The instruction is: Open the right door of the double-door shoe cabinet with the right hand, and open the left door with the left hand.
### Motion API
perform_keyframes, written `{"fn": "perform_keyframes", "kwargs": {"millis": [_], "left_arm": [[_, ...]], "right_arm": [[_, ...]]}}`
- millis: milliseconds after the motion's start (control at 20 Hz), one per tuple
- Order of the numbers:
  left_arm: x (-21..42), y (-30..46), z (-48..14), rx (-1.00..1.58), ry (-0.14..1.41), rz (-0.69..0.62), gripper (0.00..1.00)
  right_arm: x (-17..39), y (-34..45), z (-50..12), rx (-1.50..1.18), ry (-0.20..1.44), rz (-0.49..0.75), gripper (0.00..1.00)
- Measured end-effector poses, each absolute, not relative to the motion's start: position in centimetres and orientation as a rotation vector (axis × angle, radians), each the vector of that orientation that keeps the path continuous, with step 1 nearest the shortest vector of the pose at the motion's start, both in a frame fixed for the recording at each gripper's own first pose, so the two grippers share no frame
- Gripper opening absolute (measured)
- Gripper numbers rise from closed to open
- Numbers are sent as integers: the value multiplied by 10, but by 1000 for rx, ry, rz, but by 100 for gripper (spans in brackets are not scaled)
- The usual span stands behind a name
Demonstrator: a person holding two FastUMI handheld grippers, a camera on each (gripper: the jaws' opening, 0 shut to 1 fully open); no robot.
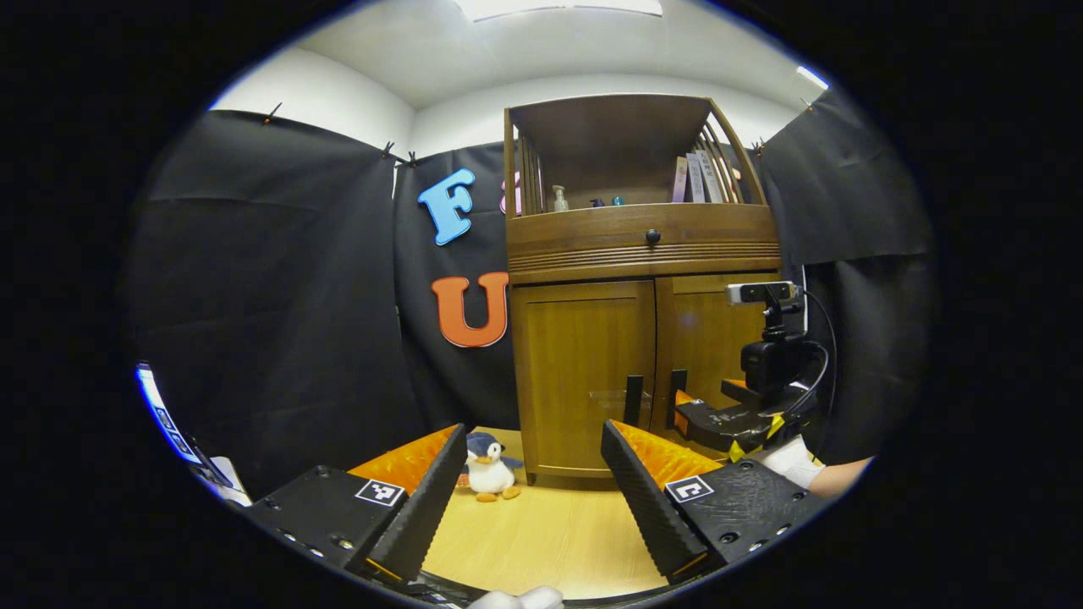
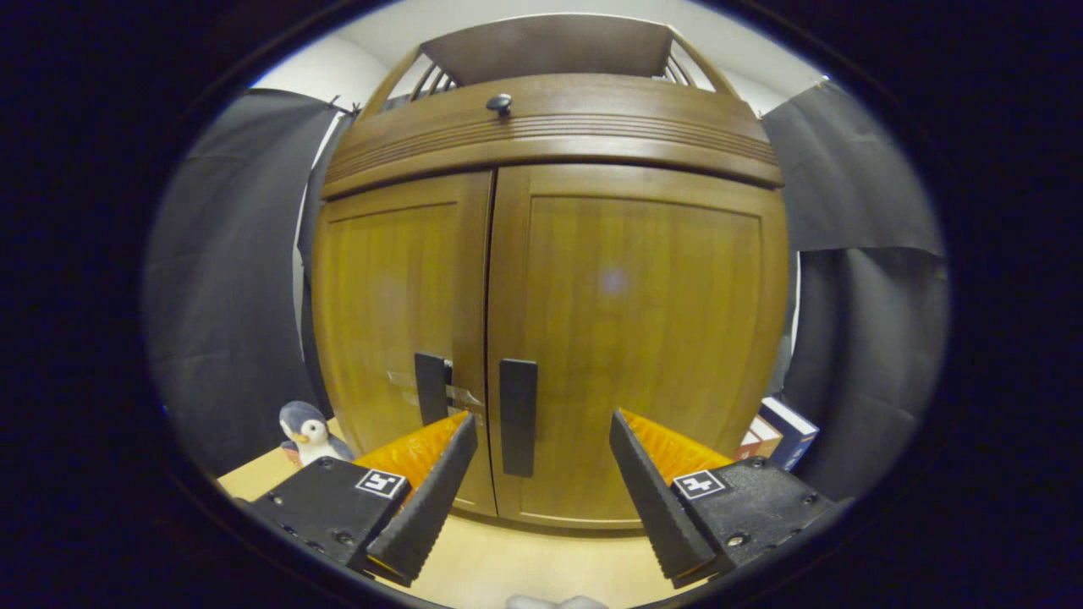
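The wooden shoe cabinet [image 1: 643,254] stands ahead with both doors closed. In the right gripper view, the right door [image 2: 634,338] and left door [image 2: 398,313] meet at a seam, each with a dark vertical handle: right handle [image 2: 518,416], left handle [image 2: 431,387]. My right gripper [image 2: 541,474] is open, close to the doors, its fingers straddling the right handle without touching it. In the left gripper view my left gripper [image 1: 533,482] is open farther back, and the right gripper [image 1: 728,423] shows near the right door [image 1: 711,355], with the left door [image 1: 584,372] beside it.
A plush penguin [image 1: 489,467] sits on the wooden floor [image 1: 541,533] left of the cabinet. Books [image 2: 783,433] lean at its right side. The top shelf [image 1: 626,182] holds bottles and books; a drawer knob [image 1: 652,236] sits below. Black cloth walls surround.
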State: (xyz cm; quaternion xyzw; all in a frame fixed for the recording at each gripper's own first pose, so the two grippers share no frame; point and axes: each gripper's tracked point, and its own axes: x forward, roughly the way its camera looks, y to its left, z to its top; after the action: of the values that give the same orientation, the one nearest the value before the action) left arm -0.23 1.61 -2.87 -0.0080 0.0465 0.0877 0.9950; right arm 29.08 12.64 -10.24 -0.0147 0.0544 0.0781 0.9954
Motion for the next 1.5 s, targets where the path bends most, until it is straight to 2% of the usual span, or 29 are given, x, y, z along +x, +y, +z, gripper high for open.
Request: {"fn": "perform_keyframes", "kwargs": {"millis": [450,500,550,700,750,800,850,950,1150,1500], "left_arm": [[-2,29,-39,-8,126,275,96],[-3,30,-40,-7,129,282,100],[-3,30,-41,-7,135,286,96],[-5,33,-45,0,150,297,96],[-6,34,-45,0,150,298,96],[-7,35,-45,-1,147,297,96],[-8,35,-45,0,146,298,96],[-7,37,-48,-7,149,298,96],[-11,38,-45,-26,137,295,96],[-23,43,-49,-34,127,297,96]], "right_arm": [[351,151,-133,-11,184,175,97],[354,154,-132,-5,186,180,96],[356,154,-131,-4,192,175,88],[357,155,-131,8,195,167,75],[358,153,-129,9,191,162,65],[360,149,-129,11,187,142,61],[362,155,-131,32,197,165,50],[359,154,-131,28,207,158,38],[361,153,-132,31,214,164,31],[348,152,-134,25,231,202,31]]}}
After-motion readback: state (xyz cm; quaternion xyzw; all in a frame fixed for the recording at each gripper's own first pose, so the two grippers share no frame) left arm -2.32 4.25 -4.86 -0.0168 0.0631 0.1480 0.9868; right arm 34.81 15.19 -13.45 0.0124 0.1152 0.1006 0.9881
